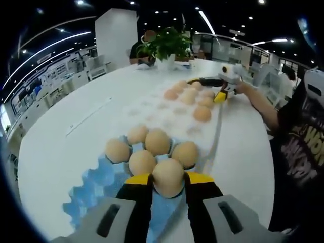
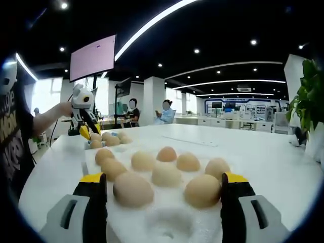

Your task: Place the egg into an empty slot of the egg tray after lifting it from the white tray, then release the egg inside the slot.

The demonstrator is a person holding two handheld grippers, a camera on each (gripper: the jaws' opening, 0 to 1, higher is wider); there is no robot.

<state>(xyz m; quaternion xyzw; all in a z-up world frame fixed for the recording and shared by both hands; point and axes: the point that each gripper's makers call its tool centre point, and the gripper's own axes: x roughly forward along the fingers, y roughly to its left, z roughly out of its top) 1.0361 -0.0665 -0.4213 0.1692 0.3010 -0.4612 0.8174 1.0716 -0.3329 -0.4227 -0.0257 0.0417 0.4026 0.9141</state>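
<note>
Holding egg [image 1: 167, 177] between left gripper [image 1: 168, 181] jaws.

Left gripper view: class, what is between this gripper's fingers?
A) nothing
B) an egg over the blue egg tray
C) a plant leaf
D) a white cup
B: the left gripper has its yellow-tipped fingers closed on either side of an egg, above the blue egg tray.

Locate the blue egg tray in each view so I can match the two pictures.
Left gripper view: the blue moulded egg tray lies at bottom centre, under the left hand-held gripper, which grips a brown egg.
Right gripper view: far left, small, behind the white tray.
Shared landmark: the white tray.
</note>
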